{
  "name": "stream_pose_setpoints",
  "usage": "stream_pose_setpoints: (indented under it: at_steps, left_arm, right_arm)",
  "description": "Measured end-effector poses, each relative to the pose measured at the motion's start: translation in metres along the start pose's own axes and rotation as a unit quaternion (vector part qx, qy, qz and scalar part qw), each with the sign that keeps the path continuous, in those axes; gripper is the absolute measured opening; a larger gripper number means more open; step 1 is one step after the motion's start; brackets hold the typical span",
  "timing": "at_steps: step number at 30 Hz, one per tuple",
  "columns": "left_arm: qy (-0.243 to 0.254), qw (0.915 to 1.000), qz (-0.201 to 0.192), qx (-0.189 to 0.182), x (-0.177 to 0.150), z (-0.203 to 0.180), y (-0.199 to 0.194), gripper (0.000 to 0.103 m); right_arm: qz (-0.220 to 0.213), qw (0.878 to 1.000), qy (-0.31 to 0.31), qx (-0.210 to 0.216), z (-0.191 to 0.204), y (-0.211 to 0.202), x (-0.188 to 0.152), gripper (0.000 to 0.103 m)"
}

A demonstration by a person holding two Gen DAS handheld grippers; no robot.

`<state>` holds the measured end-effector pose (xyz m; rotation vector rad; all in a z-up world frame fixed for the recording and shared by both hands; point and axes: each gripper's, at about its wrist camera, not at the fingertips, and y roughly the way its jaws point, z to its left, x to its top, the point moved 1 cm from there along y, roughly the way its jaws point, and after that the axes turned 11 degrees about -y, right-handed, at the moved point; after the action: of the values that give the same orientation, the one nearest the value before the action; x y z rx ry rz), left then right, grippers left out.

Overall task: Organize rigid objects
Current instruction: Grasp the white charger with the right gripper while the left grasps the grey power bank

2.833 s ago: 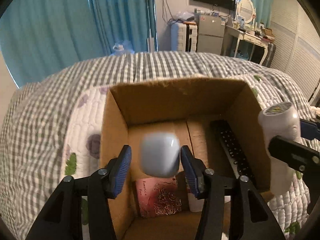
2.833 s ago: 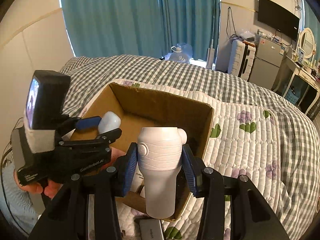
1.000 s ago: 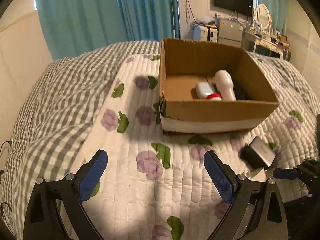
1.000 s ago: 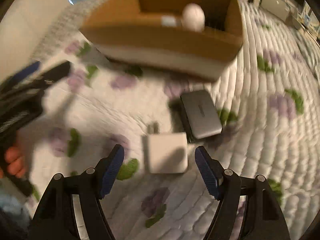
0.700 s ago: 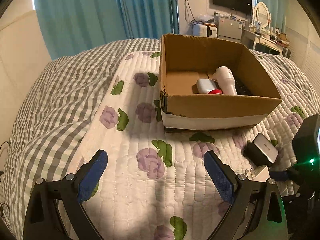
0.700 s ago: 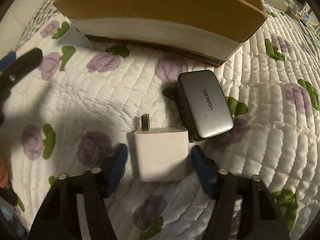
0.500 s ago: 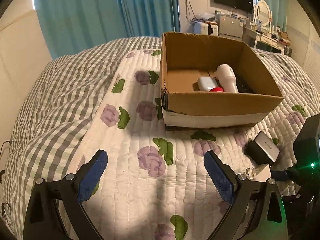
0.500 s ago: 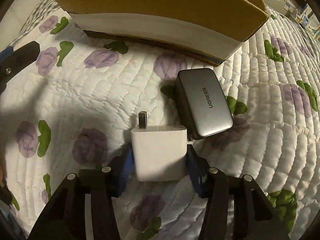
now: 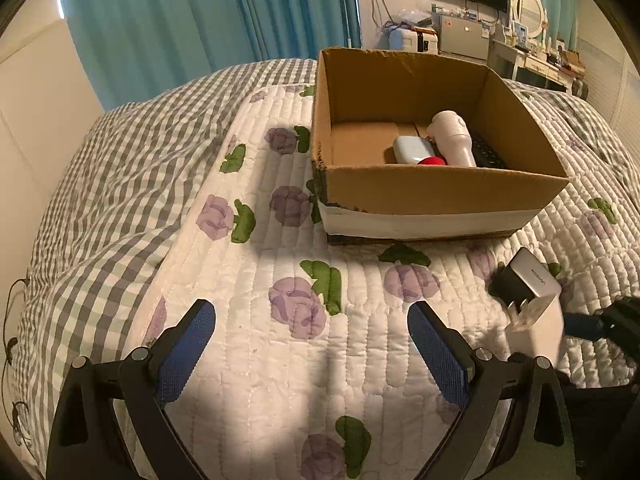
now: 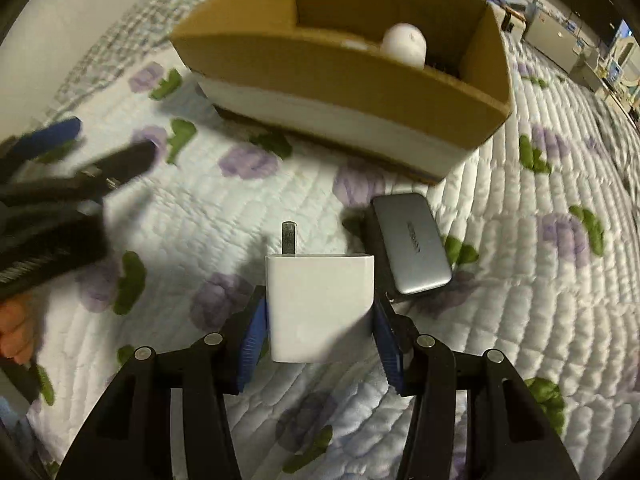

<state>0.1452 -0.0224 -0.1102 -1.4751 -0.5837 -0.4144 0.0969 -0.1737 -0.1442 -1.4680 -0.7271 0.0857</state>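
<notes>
My right gripper point(image 10: 320, 328) is shut on a white plug charger point(image 10: 320, 304), lifted a little above the quilt; the charger also shows in the left wrist view point(image 9: 536, 326). A grey power bank point(image 10: 412, 242) lies on the quilt just right of it, also seen in the left wrist view point(image 9: 528, 276). The cardboard box point(image 9: 440, 196) stands beyond, holding a white hair dryer point(image 9: 454, 138), a pale blue case point(image 9: 412, 148), a red item and a black remote. My left gripper point(image 9: 312, 346) is open and empty over the quilt, left of the charger.
The flowered white quilt point(image 9: 280, 280) lies over a grey checked bedspread point(image 9: 120, 152). Teal curtains point(image 9: 220, 8) hang behind the bed. A dresser with a mirror point(image 9: 528, 4) and a TV stand at the far right.
My right gripper has closed on the white charger and raised it off the quilt. Earlier the hair dryer and pale blue case went into the box. My left gripper stays open.
</notes>
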Motion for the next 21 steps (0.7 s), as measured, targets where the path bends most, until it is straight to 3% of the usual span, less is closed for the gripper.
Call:
stream_pose_setpoints:
  at_steps: [4, 11, 21]
  left_arm:
    - [0.006, 1.0000, 0.007, -0.003, 0.002, -0.012, 0.000, 0.099]
    - [-0.002, 0.9988, 0.036, -0.032, 0.006, -0.046, 0.001, 0.099]
    - [0.003, 0.9936, 0.083, -0.076, -0.005, -0.113, 0.017, 0.099]
  right_arm:
    - [-0.024, 1.000, -0.005, -0.013, -0.008, -0.027, 0.002, 0.050]
    - [-0.051, 0.998, -0.009, -0.046, -0.060, -0.062, 0.015, 0.050]
    - [-0.049, 0.996, -0.008, -0.071, -0.130, -0.064, 0.016, 0.050]
